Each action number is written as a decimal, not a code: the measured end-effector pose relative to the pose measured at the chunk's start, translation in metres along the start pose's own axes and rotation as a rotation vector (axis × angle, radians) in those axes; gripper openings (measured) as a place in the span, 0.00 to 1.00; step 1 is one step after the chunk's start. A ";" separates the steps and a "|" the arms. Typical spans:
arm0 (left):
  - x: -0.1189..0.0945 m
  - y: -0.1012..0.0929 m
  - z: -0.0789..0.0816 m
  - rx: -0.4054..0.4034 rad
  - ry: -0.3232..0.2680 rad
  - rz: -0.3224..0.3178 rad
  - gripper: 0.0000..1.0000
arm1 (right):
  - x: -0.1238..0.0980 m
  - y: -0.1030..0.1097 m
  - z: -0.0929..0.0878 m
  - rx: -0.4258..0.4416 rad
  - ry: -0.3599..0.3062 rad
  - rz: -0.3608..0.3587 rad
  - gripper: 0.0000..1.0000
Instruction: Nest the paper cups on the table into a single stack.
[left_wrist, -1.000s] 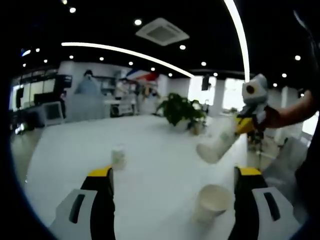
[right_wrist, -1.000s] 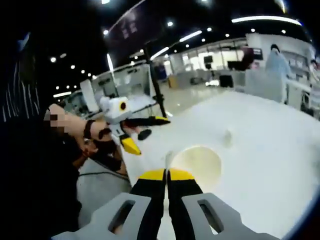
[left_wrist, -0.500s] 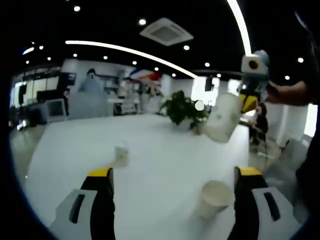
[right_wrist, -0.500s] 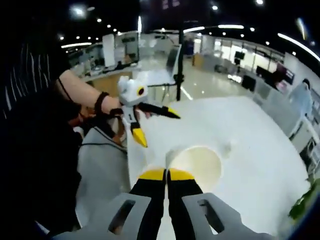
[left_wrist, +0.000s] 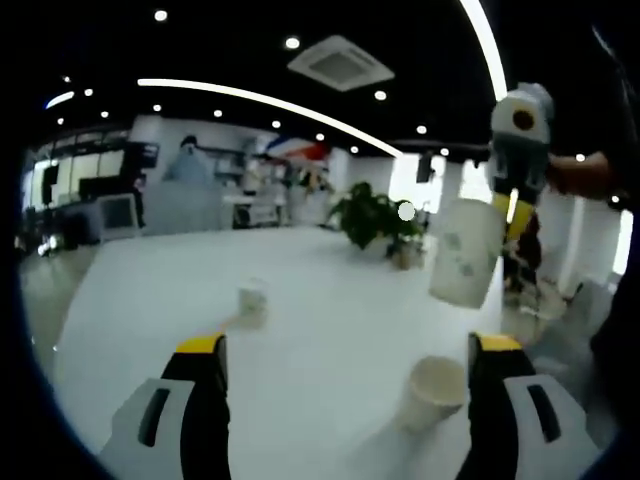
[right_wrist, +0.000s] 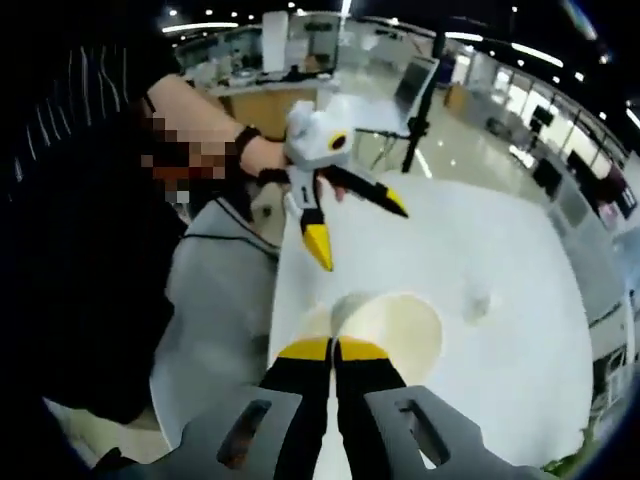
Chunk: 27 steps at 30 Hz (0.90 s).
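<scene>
Cup (left_wrist: 465, 252) pinched in right tool (right_wrist: 334, 349), above table cup (left_wrist: 435, 390); left tool (left_wrist: 345, 345) spread.

My left gripper (left_wrist: 345, 375) has two dark jaws with yellow tips, each sitting in a light grey housing with a dark oval slot. In the right gripper view I see it from outside (right_wrist: 350, 222): white rounded body with a round yellow-ringed lens, black jaw arms ending in yellow tips. My right gripper (right_wrist: 334, 350) is the same build, black jaws, yellow caps, grey slotted housings; from the left gripper view (left_wrist: 510, 205) its body looks pale grey-white with yellow at the jaw. A dark band (right_wrist: 243, 140) sits on the wrist of my left hand (right_wrist: 268, 160). I'm wearing a dark top with thin pale stripes (right_wrist: 95, 90).
</scene>
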<state>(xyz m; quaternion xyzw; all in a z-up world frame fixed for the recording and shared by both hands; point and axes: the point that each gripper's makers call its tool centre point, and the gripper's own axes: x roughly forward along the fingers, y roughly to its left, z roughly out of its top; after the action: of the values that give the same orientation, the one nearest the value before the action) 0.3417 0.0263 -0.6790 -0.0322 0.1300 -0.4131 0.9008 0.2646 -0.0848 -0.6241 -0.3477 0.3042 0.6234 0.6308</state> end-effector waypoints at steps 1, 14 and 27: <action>0.000 0.000 0.000 0.001 -0.001 0.000 0.98 | 0.003 0.001 -0.001 -0.008 0.008 0.004 0.00; 0.001 0.005 0.001 -0.010 -0.010 0.022 0.98 | 0.035 0.011 -0.013 -0.049 0.077 0.042 0.00; -0.003 0.008 0.001 -0.024 -0.012 0.040 0.98 | 0.063 0.018 -0.025 -0.057 0.133 0.072 0.00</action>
<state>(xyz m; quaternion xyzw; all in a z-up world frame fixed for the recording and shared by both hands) 0.3462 0.0336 -0.6787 -0.0430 0.1301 -0.3932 0.9092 0.2500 -0.0693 -0.6914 -0.3951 0.3396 0.6297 0.5763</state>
